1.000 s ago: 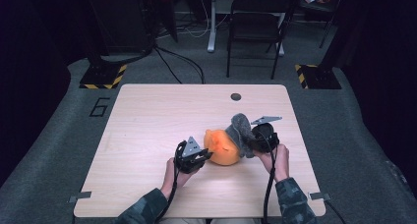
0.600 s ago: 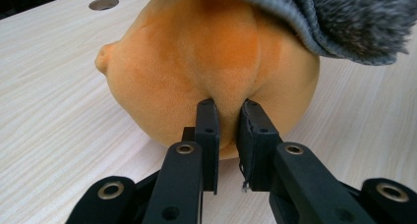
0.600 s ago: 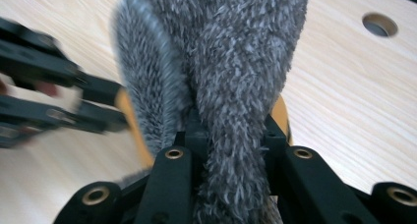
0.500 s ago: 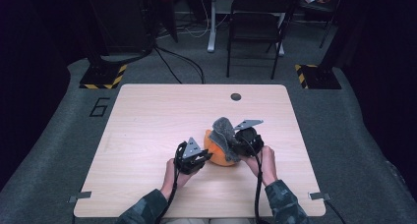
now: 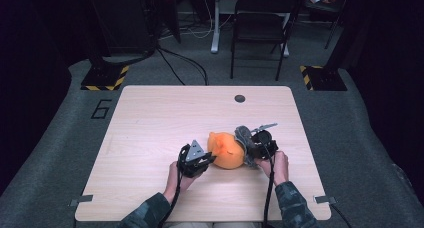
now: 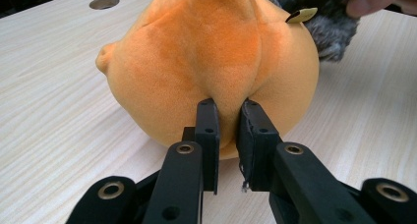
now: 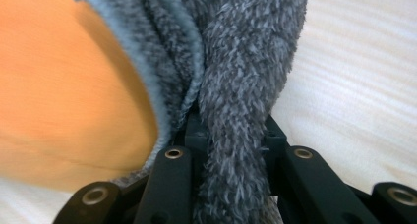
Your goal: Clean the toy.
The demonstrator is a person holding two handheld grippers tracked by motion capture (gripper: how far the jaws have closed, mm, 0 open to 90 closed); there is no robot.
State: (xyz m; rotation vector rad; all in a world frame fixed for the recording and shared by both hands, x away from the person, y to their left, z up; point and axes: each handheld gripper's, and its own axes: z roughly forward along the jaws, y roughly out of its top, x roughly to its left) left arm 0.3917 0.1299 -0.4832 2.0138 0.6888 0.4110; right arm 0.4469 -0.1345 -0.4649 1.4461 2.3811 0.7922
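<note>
High view is showing an orange plush toy [image 5: 227, 150] lying on the desk [image 5: 150, 123] toward the near edge, a little right of the middle, with the left gripper [image 5: 207, 160] touching its near-left side and the right gripper [image 5: 250, 148] pressing a grey fuzzy cloth [image 5: 243, 136] against its right side. A person's hands and camouflage sleeves are coming in from the near edge.

Left gripper view is giving what that view cannot: the jaws are nearly closed and pinching a fold of the orange fabric [image 6: 226, 76] low on the toy, which is resting on the desk; a small tan tag [image 6: 302, 15] is sticking out at the toy's upper right, where the grey cloth [image 6: 329, 35] is draped and a fingertip [image 6: 373, 3] is showing.

Right gripper view is showing the jaws clamped on a thick roll of the grey cloth [image 7: 236, 86], whose light inner hem is curving around the orange plush [image 7: 64, 96] at the left.

A round cable hole [image 5: 240, 98] is sitting near the desk's far edge. Beyond the desk, a folding chair [image 5: 262, 18], cables [image 5: 185, 63] on the carpet and two striped bases [image 5: 102, 78] are standing clear of the work.
</note>
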